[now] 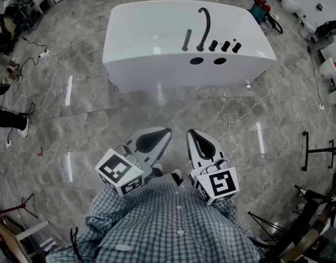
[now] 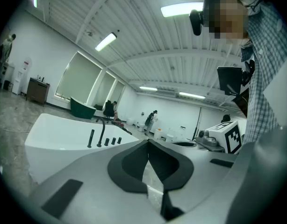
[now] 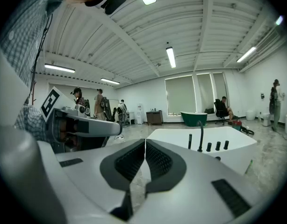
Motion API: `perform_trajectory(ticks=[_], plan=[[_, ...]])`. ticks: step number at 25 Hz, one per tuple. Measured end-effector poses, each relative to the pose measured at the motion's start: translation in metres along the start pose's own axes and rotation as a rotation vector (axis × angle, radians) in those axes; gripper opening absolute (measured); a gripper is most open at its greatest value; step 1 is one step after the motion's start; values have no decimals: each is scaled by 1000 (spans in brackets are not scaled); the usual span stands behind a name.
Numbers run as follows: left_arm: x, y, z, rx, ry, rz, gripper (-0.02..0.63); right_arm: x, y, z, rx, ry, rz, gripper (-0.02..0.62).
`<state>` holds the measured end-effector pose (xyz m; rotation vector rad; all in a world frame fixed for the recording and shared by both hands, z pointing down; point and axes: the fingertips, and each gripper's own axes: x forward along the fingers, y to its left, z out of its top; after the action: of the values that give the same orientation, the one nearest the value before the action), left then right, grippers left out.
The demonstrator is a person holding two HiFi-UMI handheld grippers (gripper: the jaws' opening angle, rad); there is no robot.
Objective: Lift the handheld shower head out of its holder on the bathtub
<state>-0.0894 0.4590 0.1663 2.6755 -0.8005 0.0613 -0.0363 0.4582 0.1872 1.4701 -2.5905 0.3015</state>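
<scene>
Both the left hand-held gripper and the right hand-held gripper are clenched and empty, well apart from the white bathtub. The handheld shower head stands upright in its holder on the rim, beside the curved spout.

- My left gripper sits in the lower middle of the head view, just left of centre. Its jaws are closed tip to tip with nothing between them.
- My right gripper lies beside it, just right of centre, and its jaws are likewise pressed together and empty.
- Both point up the frame, away from my body. They lean slightly towards each other, with the tips near but not touching.
- The left marker cube and right marker cube sit lower in the frame, close against my checked shirt.
- In each gripper view the dark pads meet at the tip.
</scene>
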Motion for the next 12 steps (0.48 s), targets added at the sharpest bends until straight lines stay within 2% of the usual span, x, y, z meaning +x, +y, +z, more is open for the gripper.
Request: perform_trajectory(ticks=[12], plan=[[6,-1,1,3,2,-2,11,0,-6,-1,13,-2,-1,20]])
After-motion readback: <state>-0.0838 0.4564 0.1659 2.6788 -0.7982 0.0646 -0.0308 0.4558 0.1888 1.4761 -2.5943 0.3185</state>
